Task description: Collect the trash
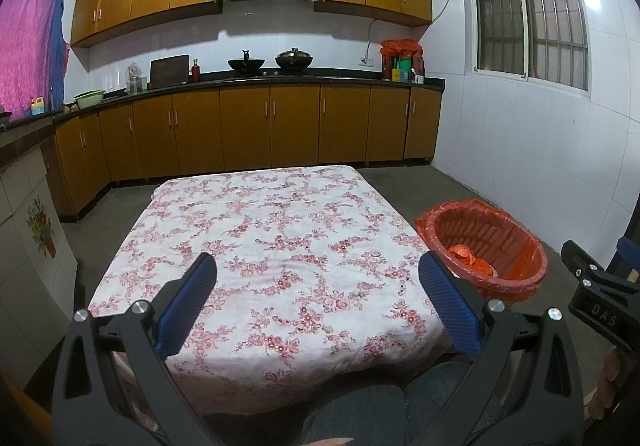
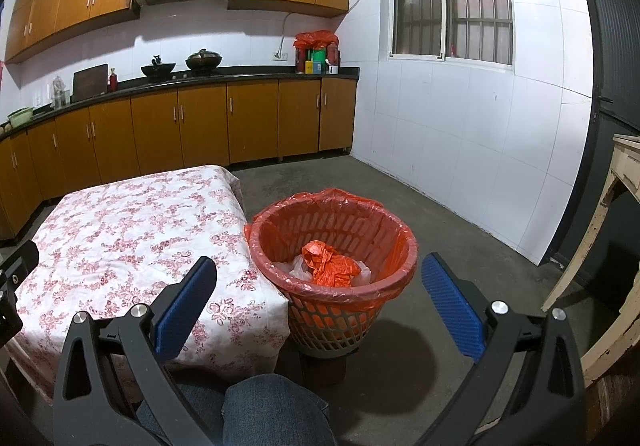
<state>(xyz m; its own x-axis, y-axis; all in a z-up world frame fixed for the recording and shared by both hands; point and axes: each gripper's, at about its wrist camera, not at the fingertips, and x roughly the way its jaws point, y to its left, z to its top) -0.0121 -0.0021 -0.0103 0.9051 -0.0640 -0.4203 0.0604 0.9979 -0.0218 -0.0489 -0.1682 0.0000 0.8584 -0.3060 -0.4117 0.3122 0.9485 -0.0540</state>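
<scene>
A: Nothing is left on the worktop with the red-flowered white cloth [image 1: 280, 246], going by the left wrist view: the cloth is bare from edge to edge. The left gripper [image 1: 318, 266] hangs over its near edge, jaws spread wide and holding nothing.

B: And the trash?

A: It's in the red slatted plastic basket lined with a red bag [image 1: 520, 278], on the floor just off the worktop's right edge. Crumpled orange pieces lie at its bottom.

B: Does the right wrist view agree?

A: Yes. The right gripper [image 2: 318, 266] is above the basket [image 2: 400, 278], jaws wide and empty. Inside sits a crumpled orange plastic wad [image 2: 332, 262] on pale clear plastic [image 2: 294, 264]. I'd judge the collecting done or nearly so, unless something lies out of view.

B: Anything in the way?

A: The basket touches the worktop's right corner. A worn cream wooden frame [image 2: 612, 206] stands to the right, and the person's denim knee [image 2: 272, 406] is below. The kitchen counter with the two dark woks [image 2: 180, 64] is well apart.
</scene>
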